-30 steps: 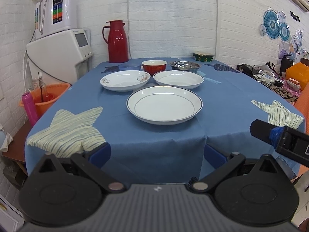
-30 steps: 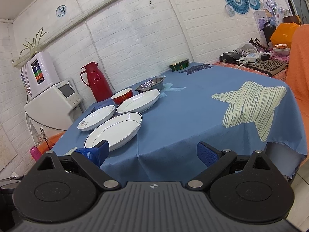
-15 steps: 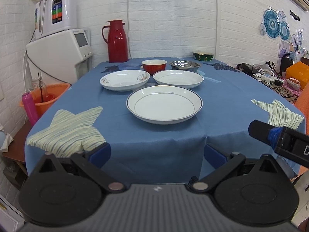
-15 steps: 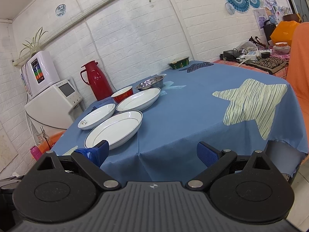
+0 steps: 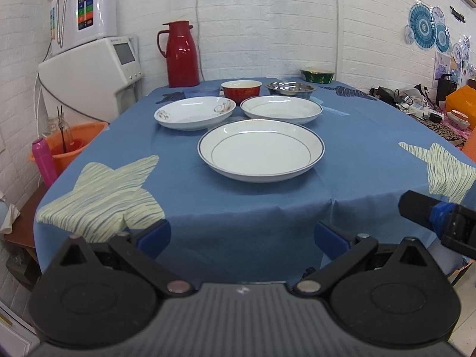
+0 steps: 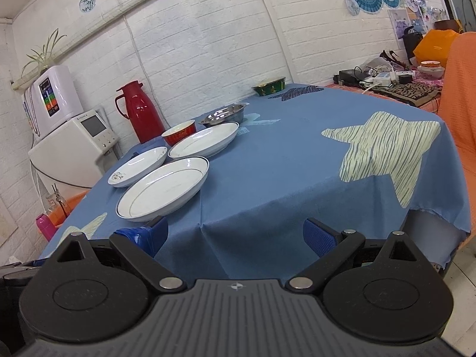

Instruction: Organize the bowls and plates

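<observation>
- Nothing on the tabletop (image 5: pixel 267 208) has shifted since the earlier frames; only the right claw's view has tipped slightly.
- Three white plates: the large rimmed plate (image 5: pixel 261 149) nearest, the flowered plate (image 5: pixel 195 112) behind to its left, and the plain plate (image 5: pixel 281 109) behind to its right.
- Three bowls further back: the red bowl (image 5: pixel 241 90), the steel bowl (image 5: pixel 290 88), and the green bowl (image 5: pixel 317 75) farthest.
- One red thermos (image 5: pixel 181 54) stands by the wall.
- The left claw (image 5: pixel 242 236) hangs before the table edge, spread and empty.
- The right claw (image 6: pixel 235 235) is likewise spread, holding nothing.
</observation>
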`<state>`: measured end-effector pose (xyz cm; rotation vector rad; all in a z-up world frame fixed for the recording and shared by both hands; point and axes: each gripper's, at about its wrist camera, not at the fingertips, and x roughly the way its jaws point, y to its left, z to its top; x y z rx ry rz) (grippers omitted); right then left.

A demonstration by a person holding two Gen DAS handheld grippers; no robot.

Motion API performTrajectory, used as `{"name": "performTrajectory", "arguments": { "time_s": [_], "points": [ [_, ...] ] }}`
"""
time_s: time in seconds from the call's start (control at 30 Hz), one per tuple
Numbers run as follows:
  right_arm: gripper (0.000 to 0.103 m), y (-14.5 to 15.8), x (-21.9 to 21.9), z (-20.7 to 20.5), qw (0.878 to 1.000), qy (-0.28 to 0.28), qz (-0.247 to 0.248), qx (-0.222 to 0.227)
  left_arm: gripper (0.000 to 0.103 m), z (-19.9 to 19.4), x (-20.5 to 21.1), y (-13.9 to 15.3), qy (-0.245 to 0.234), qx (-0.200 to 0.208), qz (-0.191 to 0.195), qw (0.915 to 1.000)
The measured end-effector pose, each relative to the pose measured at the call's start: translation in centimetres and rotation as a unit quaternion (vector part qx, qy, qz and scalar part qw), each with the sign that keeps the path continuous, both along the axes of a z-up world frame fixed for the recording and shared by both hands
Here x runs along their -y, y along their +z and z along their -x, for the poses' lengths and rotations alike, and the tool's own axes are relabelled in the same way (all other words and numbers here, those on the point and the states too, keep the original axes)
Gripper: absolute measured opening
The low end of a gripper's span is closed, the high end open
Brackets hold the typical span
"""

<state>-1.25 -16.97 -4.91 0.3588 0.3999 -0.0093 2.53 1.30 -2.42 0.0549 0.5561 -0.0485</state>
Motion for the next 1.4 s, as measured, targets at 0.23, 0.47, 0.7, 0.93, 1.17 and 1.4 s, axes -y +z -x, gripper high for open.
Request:
{"name": "performTrajectory", "arguments": {
  "time_s": [0.23,0.47,0.7,0.93,1.17,1.4],
  "points": [
    [0.085,-1.0,1.3,-2.7,0.998,-0.028,0.01,-0.059,0.102,-3.6,-1.0,-1.0,-0.003,-0.037,0.012,0.9993],
    [0.085,0.9,1.1,-8.2,0.996,-0.009,0.036,-0.082,0.102,-7.0,-2.8,0.0,-0.003,-0.059,0.034,0.9977],
    [0.085,2.5,-1.5,-16.8,0.99,0.072,0.058,-0.104,0.102,-12.8,-7.0,2.3,-0.002,-0.087,0.08,0.993],
    [0.085,1.1,-3.7,-22.9,0.974,0.127,0.083,-0.167,0.102,-18.8,-8.6,1.5,-0.024,-0.133,0.083,0.9874],
    [0.085,0.8,-5.2,-24.0,0.962,0.142,0.147,-0.178,0.102,-21.7,-7.9,-0.1,-0.046,-0.163,0.078,0.9825],
    [0.087,0.1,-4.7,-22.8,0.967,0.158,0.15,-0.131,0.102,-22.0,-7.4,-0.8,-0.062,-0.161,0.063,0.983]
  ]
}}
